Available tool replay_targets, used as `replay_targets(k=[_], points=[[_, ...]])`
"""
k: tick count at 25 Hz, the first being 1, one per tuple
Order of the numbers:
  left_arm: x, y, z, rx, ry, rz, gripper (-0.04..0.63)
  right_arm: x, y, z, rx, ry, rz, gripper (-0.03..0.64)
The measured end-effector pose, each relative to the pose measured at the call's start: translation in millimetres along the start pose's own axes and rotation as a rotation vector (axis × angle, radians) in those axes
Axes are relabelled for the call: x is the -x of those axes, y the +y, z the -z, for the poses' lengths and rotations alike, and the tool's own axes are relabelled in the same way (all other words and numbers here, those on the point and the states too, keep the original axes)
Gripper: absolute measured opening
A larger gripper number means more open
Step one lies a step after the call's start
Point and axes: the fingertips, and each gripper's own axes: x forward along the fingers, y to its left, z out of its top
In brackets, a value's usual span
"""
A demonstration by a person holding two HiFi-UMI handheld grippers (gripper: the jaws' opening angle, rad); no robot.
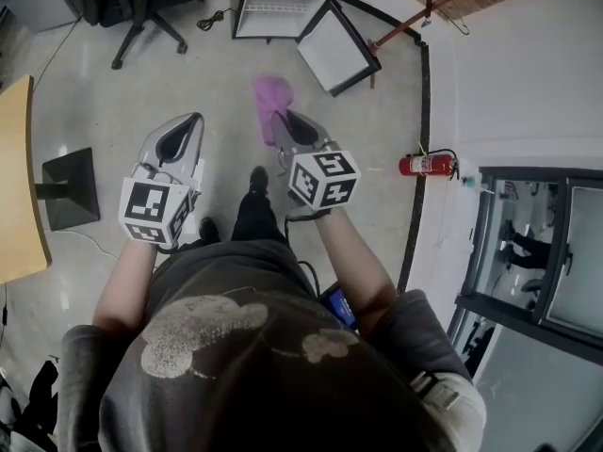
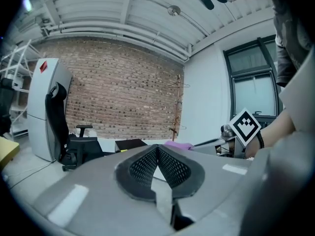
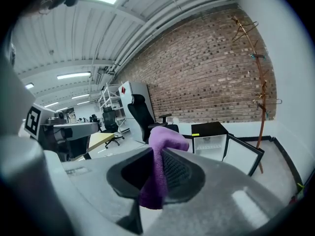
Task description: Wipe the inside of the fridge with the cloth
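Head view: fridge (image 1: 280,8) on the floor, door open, well ahead. Cloth (image 1: 271,97) sits at the right gripper (image 1: 281,125). I judge no wiping done yet, all of it left.
Left gripper view: left gripper (image 2: 157,150) closed tight, empty.
Right gripper view: jaws clamped on the cloth. That pinch shows only here; only the head view gives the gap to the fridge.

Open floor (image 1: 203,78) ahead; fridge door (image 1: 337,47) ajar

Left gripper (image 1: 194,121) has fingers together, empty; right gripper (image 1: 281,118) pinches cloth (image 1: 271,95).
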Motion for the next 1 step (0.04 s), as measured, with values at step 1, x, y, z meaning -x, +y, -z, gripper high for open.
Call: replay_targets(k=[1], points=[[5.1, -1.3, 2.3, 0.001, 0.003, 0.001, 0.020, 2.0, 2.8, 5.3, 0.006, 0.009, -0.001, 0.049]])
